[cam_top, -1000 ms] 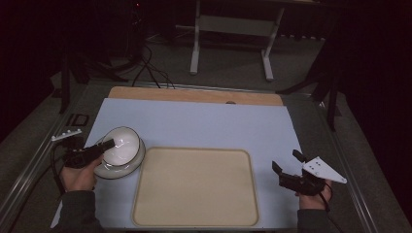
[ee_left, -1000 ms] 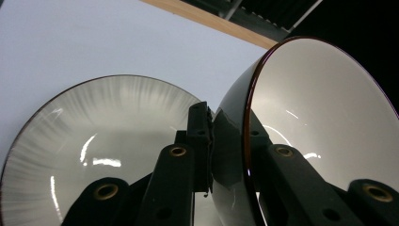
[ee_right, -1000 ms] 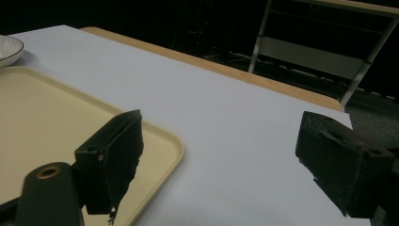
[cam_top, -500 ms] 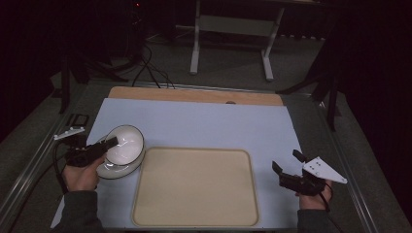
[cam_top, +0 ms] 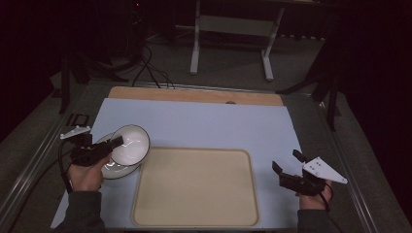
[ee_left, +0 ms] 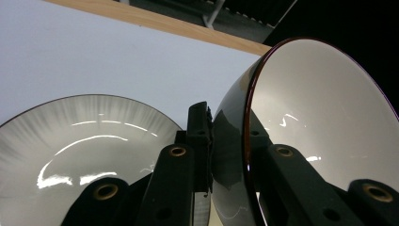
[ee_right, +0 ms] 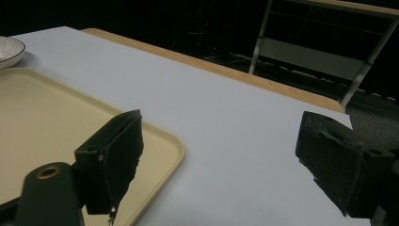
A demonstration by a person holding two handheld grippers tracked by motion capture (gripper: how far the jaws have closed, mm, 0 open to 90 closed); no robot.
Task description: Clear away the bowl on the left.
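A white bowl (cam_top: 131,145) with a dark rim hangs tilted on its side, its opening toward the tray, just above a white plate (cam_top: 112,171) at the left of the table. My left gripper (cam_top: 116,141) is shut on the bowl's rim. In the left gripper view the jaws pinch the bowl (ee_left: 320,108) wall, with the plate (ee_left: 89,141) below and to the left. My right gripper (cam_top: 285,160) stands open to the right of the beige tray (cam_top: 194,189), nothing between its jaws; the right gripper view shows the right gripper (ee_right: 226,150) above the light blue mat.
The beige tray (ee_right: 56,122) lies bare at the front middle of a light blue mat (cam_top: 209,126). A wooden strip (cam_top: 194,95) runs along the far edge. Beyond it are a metal stand (cam_top: 228,43) and cables (cam_top: 145,68) on the floor.
The left gripper has lifted the bowl off the plate and tipped it toward the tray, shifting slightly right. The right gripper has stayed where it was.
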